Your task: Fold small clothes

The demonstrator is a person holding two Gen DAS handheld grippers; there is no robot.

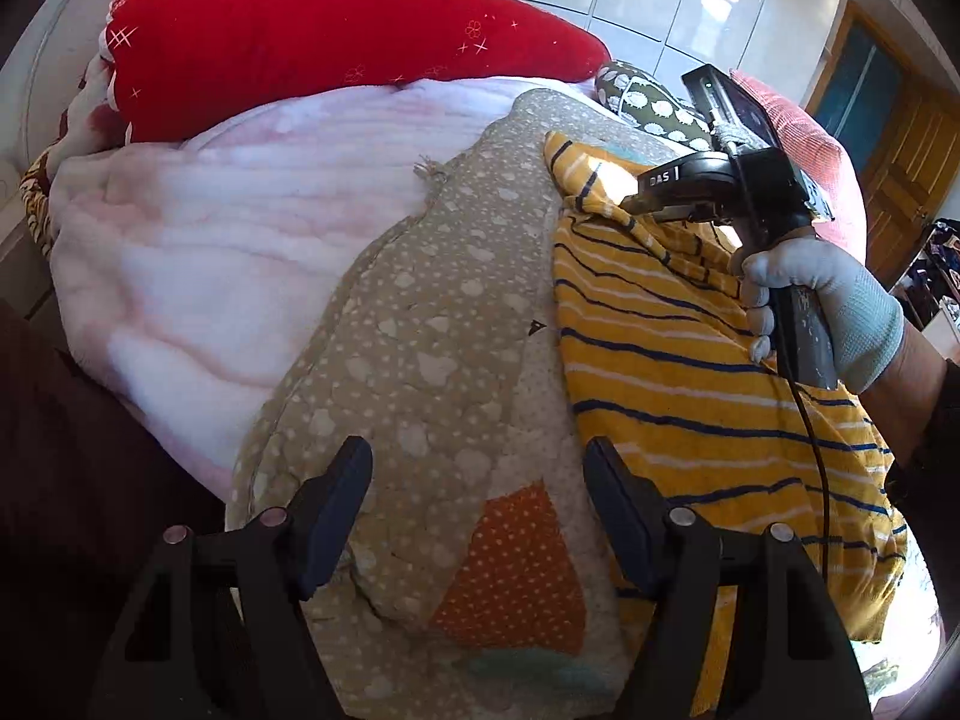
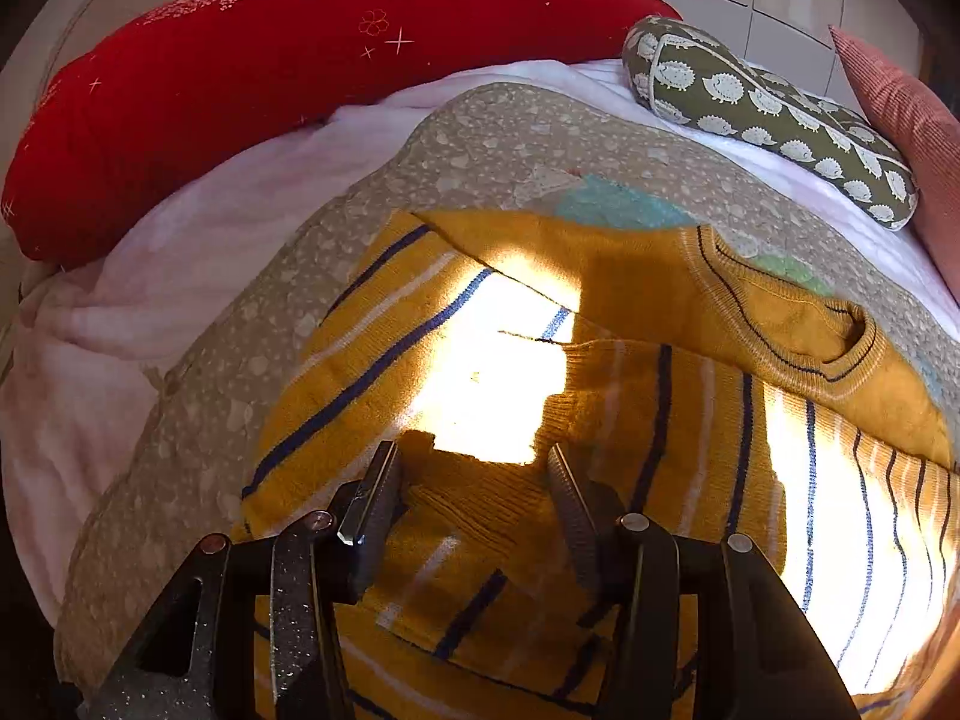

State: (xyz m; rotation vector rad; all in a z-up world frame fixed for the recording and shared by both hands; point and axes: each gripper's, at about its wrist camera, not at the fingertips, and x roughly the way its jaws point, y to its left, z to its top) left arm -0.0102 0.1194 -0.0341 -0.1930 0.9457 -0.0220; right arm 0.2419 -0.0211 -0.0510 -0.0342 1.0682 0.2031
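A small mustard-yellow sweater with navy and white stripes [image 1: 690, 348] lies on a beige dotted quilt [image 1: 432, 324] on a bed. In the right wrist view the sweater [image 2: 372, 360] is partly folded, neck opening [image 2: 840, 324] at the right. My left gripper [image 1: 477, 462] is open and empty above the quilt, left of the sweater. My right gripper [image 2: 474, 468] is open just above the sweater's folded part, holding nothing; it also shows in the left wrist view [image 1: 636, 201], held by a gloved hand [image 1: 840, 312] over the sweater's far end.
A red pillow [image 1: 312, 30] and pink fleece blanket [image 1: 210, 228] lie left and behind. A green hedgehog-print cushion [image 2: 774, 114] and a coral pillow [image 2: 906, 120] lie at the far right. A wooden door [image 1: 900, 138] stands beyond the bed.
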